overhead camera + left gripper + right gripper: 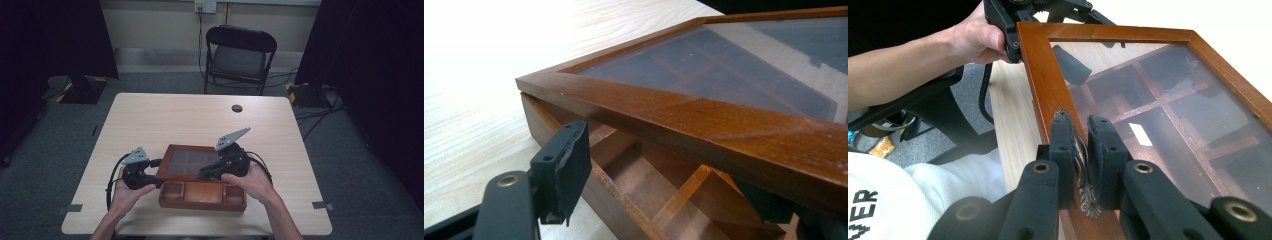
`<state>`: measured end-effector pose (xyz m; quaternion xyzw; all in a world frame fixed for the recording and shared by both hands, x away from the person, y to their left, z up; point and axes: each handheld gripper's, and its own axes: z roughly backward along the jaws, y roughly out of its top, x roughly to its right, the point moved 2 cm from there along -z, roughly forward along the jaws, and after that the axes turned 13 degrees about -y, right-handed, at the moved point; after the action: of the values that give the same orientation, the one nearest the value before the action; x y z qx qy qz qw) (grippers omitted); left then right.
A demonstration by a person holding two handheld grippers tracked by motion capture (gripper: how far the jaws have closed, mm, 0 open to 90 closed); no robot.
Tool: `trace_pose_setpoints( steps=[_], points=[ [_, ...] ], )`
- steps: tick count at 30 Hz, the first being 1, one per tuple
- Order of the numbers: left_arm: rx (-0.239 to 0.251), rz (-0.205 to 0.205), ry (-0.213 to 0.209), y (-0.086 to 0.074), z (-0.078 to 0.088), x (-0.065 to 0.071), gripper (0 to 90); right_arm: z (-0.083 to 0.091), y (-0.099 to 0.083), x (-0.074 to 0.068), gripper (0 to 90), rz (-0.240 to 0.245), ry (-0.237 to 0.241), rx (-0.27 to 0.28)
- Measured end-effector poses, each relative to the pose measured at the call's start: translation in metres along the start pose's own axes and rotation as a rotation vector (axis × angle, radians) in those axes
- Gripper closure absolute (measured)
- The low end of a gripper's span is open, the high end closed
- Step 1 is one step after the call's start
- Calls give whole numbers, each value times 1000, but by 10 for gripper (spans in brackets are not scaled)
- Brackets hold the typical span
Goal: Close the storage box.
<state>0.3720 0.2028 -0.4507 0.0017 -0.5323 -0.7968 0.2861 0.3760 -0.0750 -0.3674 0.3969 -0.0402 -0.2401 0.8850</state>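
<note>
A brown wooden box (202, 196) with several compartments sits near the table's front edge. Its glass-paned lid (192, 161) is lifted a little at the front. In the right gripper view my right gripper (1082, 135) is shut on a small twisted metal clasp (1083, 172) on the lid's front frame (1045, 85). My left gripper (159, 172) is at the box's left side. In the left gripper view its jaws stand open astride the box's side wall (624, 210), under the raised lid (704, 120). One pad (574, 162) is just outside the wall.
The light wooden table (200, 120) has a round cable hole (237, 108) at the back. A black chair (240, 55) stands behind the table, and dark curtains hang on both sides. The person's hand (973, 40) holds the left gripper at the lid's far corner.
</note>
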Motion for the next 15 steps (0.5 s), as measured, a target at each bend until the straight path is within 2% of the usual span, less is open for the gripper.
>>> trace_pose_setpoints(
  steps=[10, 15],
  points=[
    [2, 25, 27, -6, 13, -13, 262, 3, 2, -1, 821, 1, -26, 27],
    [8, 50, 72, -10, 22, -24, 249, 2, 0, -3, 821, 9, -23, 13]
  ],
)
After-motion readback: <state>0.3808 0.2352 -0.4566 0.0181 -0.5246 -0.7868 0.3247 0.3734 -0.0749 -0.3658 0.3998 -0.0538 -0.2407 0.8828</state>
